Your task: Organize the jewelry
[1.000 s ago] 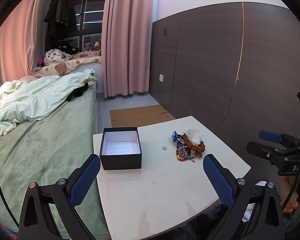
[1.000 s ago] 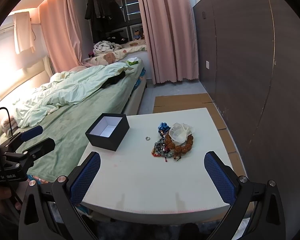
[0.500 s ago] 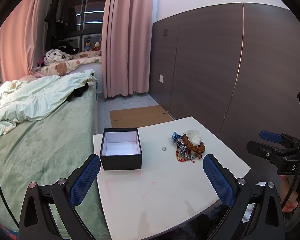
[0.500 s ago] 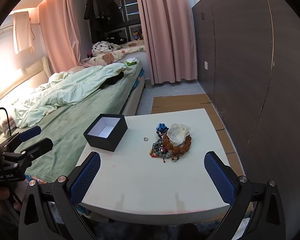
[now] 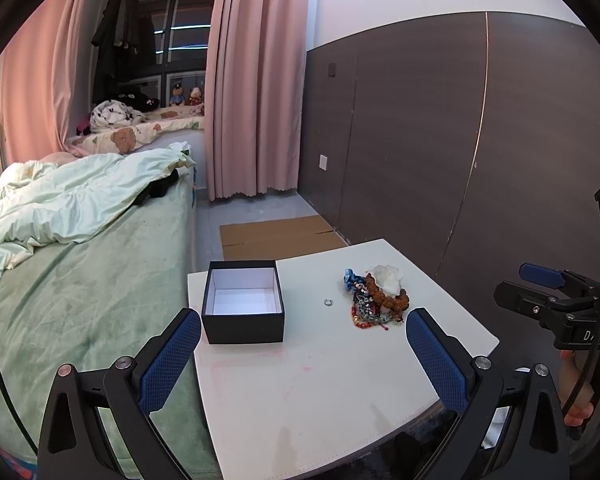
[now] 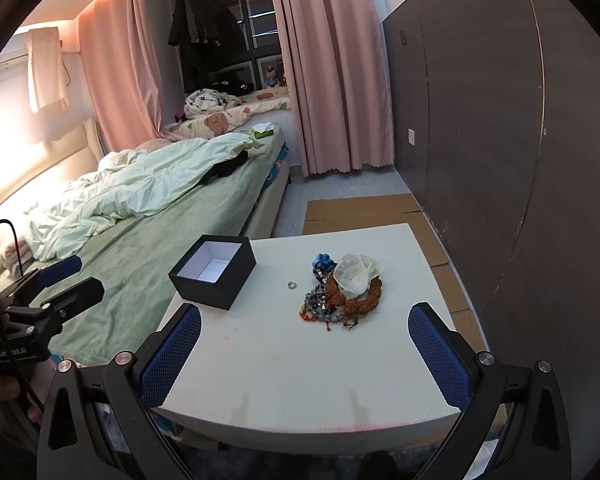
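Jewelry pile (image 6: 342,292) heaped on worktop (image 6: 300,368), ring (image 6: 291,285) loose beside, box (image 6: 214,271) open, ready to receive. Left claw (image 5: 302,356), right claw (image 6: 304,354) wide apart, empty, hovering short of pile.

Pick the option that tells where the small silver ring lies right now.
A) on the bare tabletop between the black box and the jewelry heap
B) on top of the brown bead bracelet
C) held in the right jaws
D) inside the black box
A: the ring sits alone on the white table, apart from both the open black box and the jewelry heap.
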### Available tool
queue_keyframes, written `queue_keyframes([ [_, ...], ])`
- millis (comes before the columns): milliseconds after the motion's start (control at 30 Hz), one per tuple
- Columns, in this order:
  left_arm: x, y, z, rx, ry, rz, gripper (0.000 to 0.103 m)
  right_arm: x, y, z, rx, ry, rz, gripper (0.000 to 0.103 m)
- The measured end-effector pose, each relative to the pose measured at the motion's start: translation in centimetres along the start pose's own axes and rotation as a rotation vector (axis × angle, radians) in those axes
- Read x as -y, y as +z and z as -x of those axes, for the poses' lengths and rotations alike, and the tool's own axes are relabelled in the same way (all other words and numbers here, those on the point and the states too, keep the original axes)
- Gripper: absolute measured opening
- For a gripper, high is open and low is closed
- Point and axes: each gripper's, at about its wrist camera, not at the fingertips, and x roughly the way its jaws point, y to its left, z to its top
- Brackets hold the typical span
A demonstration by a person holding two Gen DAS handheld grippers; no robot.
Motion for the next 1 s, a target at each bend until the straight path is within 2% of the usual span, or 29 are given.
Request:
queue_keyframes([
  [733, -0.2, 0.2, 0.0, 0.016, -0.01, 0.021, 0.102, 0.0, 0.1, 0.5, 0.038, -0.003, -0.024, 0.103],
  [1000, 0.4, 1.1, -1.1, 0.013, -0.026, 0.025, 0.102, 1.3, 0.6, -0.5, 0.03, 0.0, -0.088, 0.103],
])
